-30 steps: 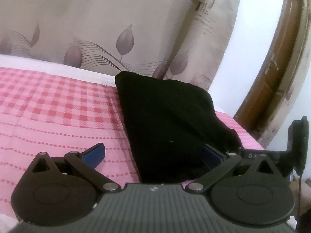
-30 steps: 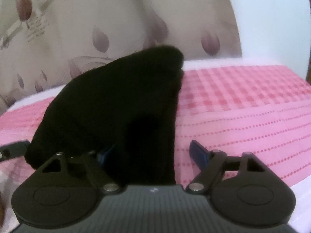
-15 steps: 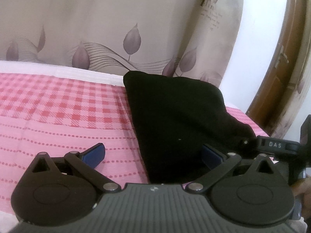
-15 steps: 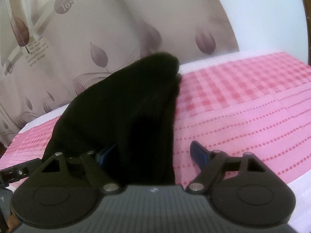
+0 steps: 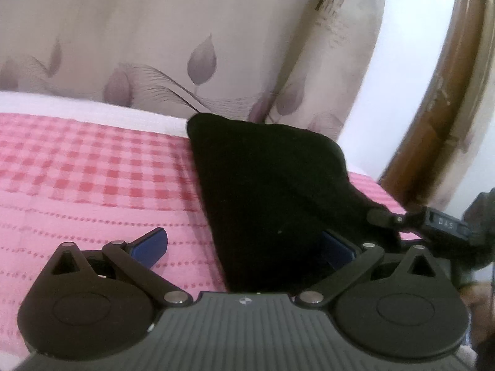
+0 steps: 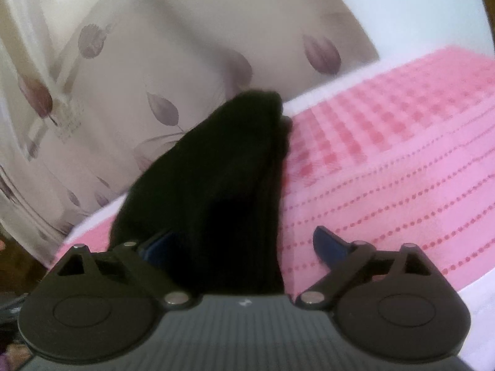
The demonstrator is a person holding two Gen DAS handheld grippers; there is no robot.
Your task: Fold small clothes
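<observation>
While spread wide over a pink bedspread, stands open as left gripper, nothing pinched. Holds one black garment only loosely between its fingers: far-right blue pad half buried under the cloth's near edge, left pad clear of it on bare bedspread.

Lies folded into a rough triangle, near edge by the grippers, far tip touching the white strip at the bed's far border. Leaves wide checked and dotted pink room to the left of the cloth's straight left edge; to the right, only a narrow pink band before the wooden door frame. Closes off the far side with a leaf-print curtain.

Seen from the right gripper: jaws opening, garment between them and against the left finger, right pad clear over bare bedspread.

Against a second ago: right jaws wider, right view tilted so the bed slopes, right gripper's finger reaching further in at the right edge of the left view. Garment much as before.

Counted: one garment, two grippers, four blue pads, one bedspread, one curtain, one door frame.
</observation>
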